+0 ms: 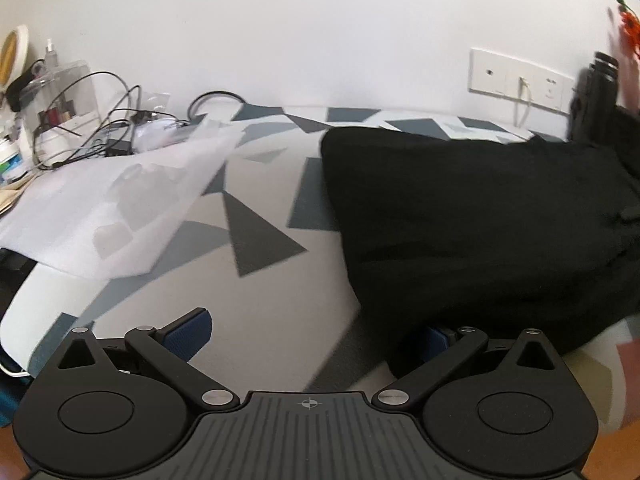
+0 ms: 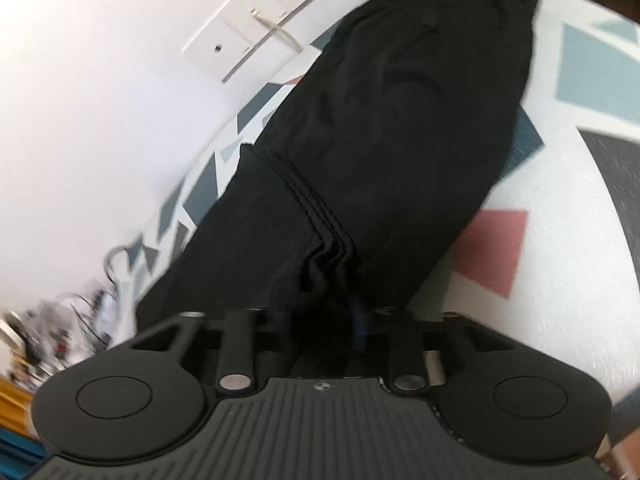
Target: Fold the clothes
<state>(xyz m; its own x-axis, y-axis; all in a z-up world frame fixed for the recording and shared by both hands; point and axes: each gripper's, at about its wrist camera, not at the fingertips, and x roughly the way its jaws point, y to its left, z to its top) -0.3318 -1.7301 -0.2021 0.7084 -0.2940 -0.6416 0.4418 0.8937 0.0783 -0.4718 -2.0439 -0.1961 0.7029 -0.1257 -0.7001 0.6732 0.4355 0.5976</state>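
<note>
A black garment (image 1: 480,220) lies spread over the right half of a patterned sheet (image 1: 256,200). My left gripper (image 1: 314,334) stands open at the cloth's near left edge, with bare sheet between its fingers. Its left blue pad (image 1: 192,330) is in full view, while the right one (image 1: 436,338) is partly under the garment's edge. In the right wrist view the garment (image 2: 400,120) runs away toward the wall. Its stitched hem (image 2: 316,216) bunches down into my right gripper (image 2: 340,316), which is shut on that fold.
A white sheet of foam wrap (image 1: 120,204) lies at the left of the bed. Behind it are tangled cables and bottles (image 1: 80,120). A wall socket plate (image 1: 520,80) is at the back, and a dark bottle (image 1: 596,92) stands at the far right.
</note>
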